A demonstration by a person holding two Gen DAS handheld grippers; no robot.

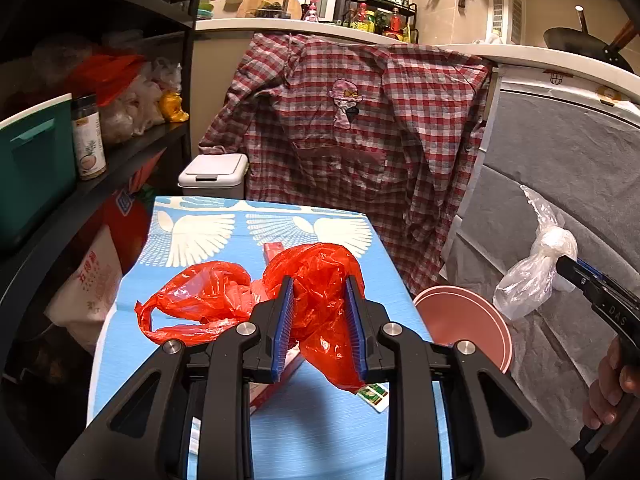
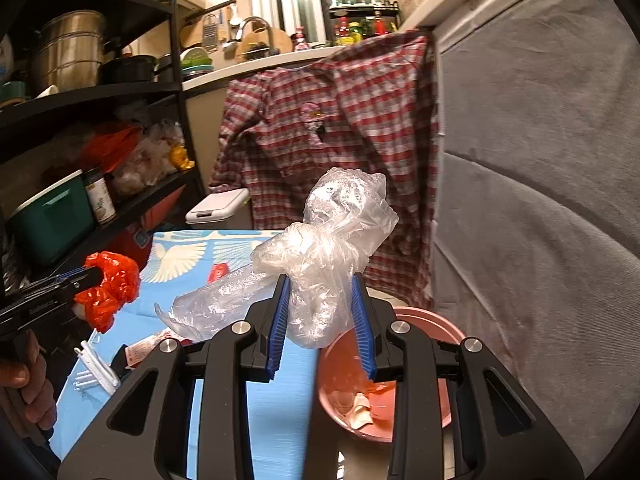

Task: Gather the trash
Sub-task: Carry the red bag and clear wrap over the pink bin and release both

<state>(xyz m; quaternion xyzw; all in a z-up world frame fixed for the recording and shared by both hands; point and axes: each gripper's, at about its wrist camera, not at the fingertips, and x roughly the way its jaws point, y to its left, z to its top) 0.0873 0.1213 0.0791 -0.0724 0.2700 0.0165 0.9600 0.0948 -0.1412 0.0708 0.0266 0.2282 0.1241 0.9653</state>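
Observation:
My left gripper (image 1: 320, 292) is shut on a crumpled red plastic bag (image 1: 320, 272) and holds it just above the blue table (image 1: 320, 420); it also shows in the right wrist view (image 2: 108, 284). My right gripper (image 2: 320, 292) is shut on a knotted clear plastic bag (image 2: 320, 240), held above the pink bin (image 2: 420, 328) beside the table's right edge. The clear bag (image 1: 536, 264) and pink bin (image 1: 460, 316) also show in the left wrist view. The bin holds some scraps (image 2: 360, 404).
A red box (image 1: 276, 384) and a small green-white wrapper (image 1: 374, 394) lie on the table. White sticks (image 2: 92, 368) lie near its left edge. Black shelves (image 1: 132, 148) stand left, a white lidded bin (image 1: 212, 174) and a plaid shirt (image 1: 360, 140) behind, grey fabric (image 2: 540, 220) right.

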